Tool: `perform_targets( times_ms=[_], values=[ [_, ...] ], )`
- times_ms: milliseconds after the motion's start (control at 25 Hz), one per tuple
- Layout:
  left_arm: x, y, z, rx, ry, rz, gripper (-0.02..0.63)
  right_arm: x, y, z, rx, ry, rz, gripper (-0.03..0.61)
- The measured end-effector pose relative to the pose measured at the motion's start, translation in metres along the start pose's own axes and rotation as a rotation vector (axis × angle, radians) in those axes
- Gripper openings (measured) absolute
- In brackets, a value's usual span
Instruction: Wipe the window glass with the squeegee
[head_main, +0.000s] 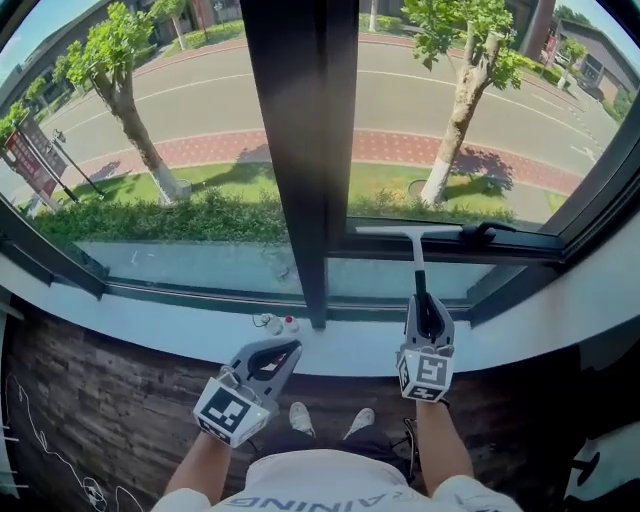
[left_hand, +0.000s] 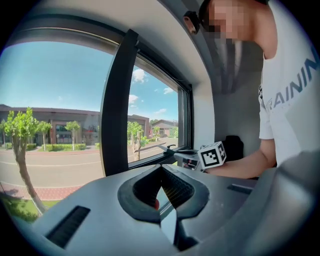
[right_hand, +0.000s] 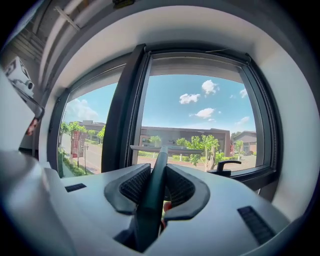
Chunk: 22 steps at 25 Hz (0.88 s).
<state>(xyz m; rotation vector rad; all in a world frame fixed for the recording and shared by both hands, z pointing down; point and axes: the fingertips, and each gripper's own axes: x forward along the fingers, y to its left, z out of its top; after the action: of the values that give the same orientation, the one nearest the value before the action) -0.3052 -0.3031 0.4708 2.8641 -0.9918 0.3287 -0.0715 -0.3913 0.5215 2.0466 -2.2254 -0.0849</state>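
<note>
A wide window with a sunlit street, trees and lawn outside fills the scene, its clear window glass split by a thick dark vertical frame post above a long white window sill. The slim grey T-shaped squeegee stands low on the pane right of the post. Its blade lies level along the foot of the glass, just left of a black window handle, and its stem runs straight back into the right gripper. That gripper's jaws are clamped on the dark stem, with the blade straight ahead of them. The left gripper hangs over the sill left of the post, well apart from the squeegee, jaw tips together with nothing between them.
</note>
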Motion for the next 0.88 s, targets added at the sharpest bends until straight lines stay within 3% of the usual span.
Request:
perform_targets(
  times_ms=[240, 440, 680, 880],
  values=[
    [0.011, -0.011, 0.027, 0.017, -0.046, 0.085, 0.017, -0.047, -0.023, 0.035, 0.065, -0.041, 0.116, 0.100],
    [0.009, -0.048, 0.040, -0.048, -0.073, 0.194, 0.017, -0.072, -0.025, 0.039, 0.114, -0.026, 0.317, 0.100],
    [-0.031, -0.073, 0.018, -0.085, -0.064, 0.373, 0.017, -0.093, 0.016, 0.005, 0.126, 0.049, 0.539, 0.100],
    [-0.082, -0.096, 0.000, -0.120, -0.066, 0.504, 0.017, -0.116, 0.053, 0.008, 0.169, 0.059, 0.663, 0.100]
  ],
)
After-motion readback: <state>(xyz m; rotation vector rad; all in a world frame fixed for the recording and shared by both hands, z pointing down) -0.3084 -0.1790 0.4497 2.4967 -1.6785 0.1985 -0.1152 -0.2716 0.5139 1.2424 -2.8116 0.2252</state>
